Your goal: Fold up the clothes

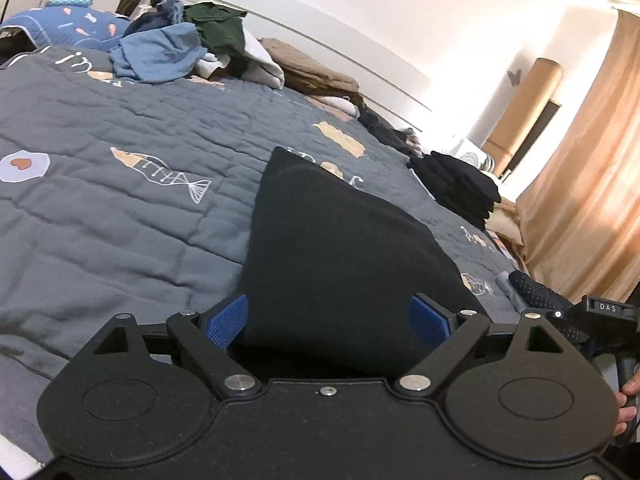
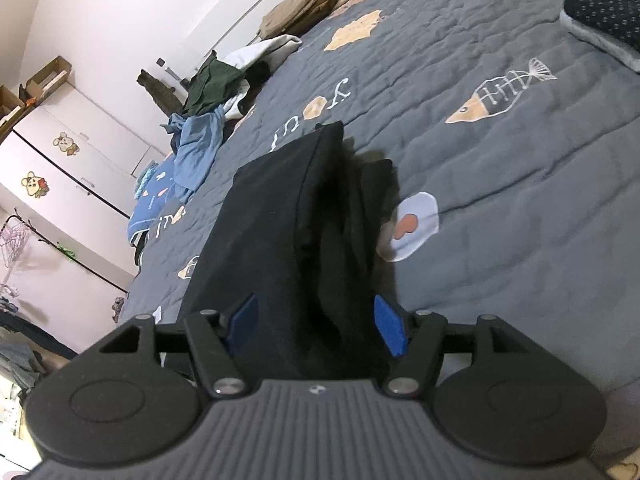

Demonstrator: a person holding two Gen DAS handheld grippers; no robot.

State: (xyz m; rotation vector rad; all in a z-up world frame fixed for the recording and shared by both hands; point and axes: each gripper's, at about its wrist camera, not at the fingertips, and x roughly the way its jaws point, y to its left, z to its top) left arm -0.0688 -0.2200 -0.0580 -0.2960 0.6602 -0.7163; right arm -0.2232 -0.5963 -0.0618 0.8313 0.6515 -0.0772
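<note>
Black garment (image 1: 340, 264), folded into a compact stack, lies on the grey quilted bed cover (image 1: 120, 208), near the edge where the person stands. Left claw (image 1: 332, 320) straddles the near end of the stack with its blue pads (image 1: 226, 322) standing wide, clear of the cloth on both sides; it is released. Right claw (image 2: 316, 326) likewise brackets the bundle (image 2: 288, 240), its pads (image 2: 390, 330) apart and not visibly pressing, so it too reads as released. Judgement: both claws are set at the same end because the fold has just been laid down and let go, or is about to be squared up. In the left view the garment shows a smooth, flat top with a rounded folded edge; in the right view several layers stand stacked, with loose folds spilling along one side. Unfolded clothes (image 1: 168, 52) wait in a heap at the far side, and a finished dark pile (image 1: 460, 188) sits well apart.
</note>
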